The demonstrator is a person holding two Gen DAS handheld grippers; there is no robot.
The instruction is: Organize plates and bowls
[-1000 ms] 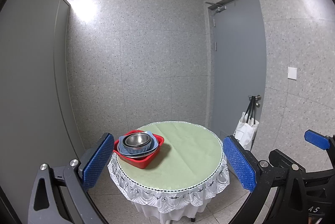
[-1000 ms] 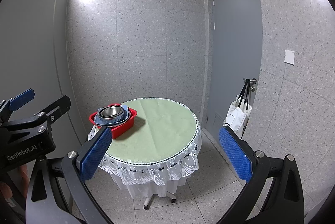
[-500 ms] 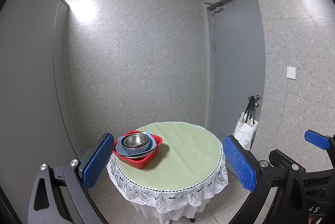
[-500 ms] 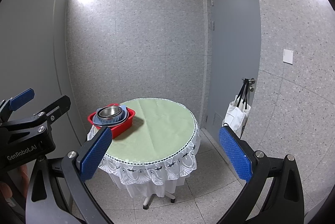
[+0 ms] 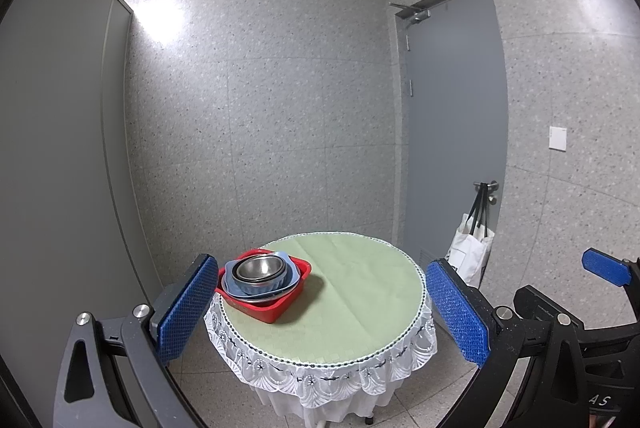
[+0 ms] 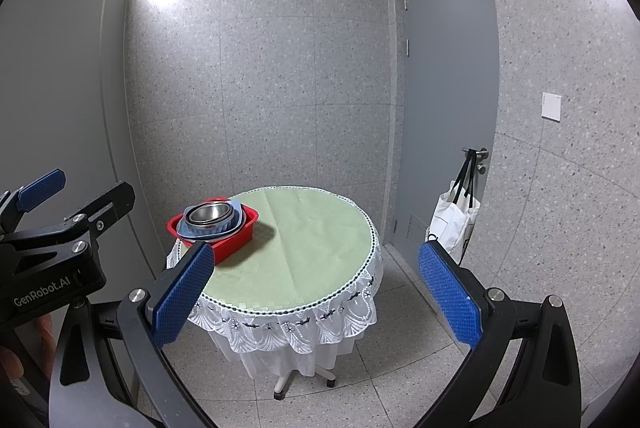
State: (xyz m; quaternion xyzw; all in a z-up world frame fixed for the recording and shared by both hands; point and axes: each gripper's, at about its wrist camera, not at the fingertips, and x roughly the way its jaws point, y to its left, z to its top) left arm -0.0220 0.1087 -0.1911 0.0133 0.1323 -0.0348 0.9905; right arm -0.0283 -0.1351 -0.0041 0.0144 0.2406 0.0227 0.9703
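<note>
1. A round table (image 5: 360, 308) with a pale green cloth and a white lace skirt is standing in the middle of a tiled room; in the left wrist view it is filling the lower centre.
2. A red basin (image 5: 276, 308) is sitting on the table top near its 9 o'clock edge. Its rectangular shape is lying with the long axis running roughly from 7 o'clock to 1 o'clock in the left wrist view, one corner pointing toward the camera.
3. Inside the basin a light blue plate (image 5: 294, 278) is lying flat, and a dark blue bowl (image 5: 260, 286) is resting on it, mouth facing up.
4. A steel bowl (image 5: 260, 266) is nesting upright in the dark blue bowl, also opening upward.
5. The left gripper (image 5: 324, 312) is hovering well short of the table with its blue padded fingers (image 5: 184, 308) spread wide, holding nothing.
6. The right gripper (image 6: 320, 292) is likewise spread wide and gripping nothing, well apart from the table; in its view the basin (image 6: 232, 244) is showing at about 10 o'clock.
7. The stack of bowls (image 6: 210, 218) is appearing there just above the right gripper's left finger.
8. A grey door (image 5: 452, 131) is standing at 2 o'clock, with a white tote bag (image 5: 472, 252) hanging by dark straps from its handle.
9. A white wall switch (image 6: 551, 106) is showing at 3 o'clock beyond the door.
</note>
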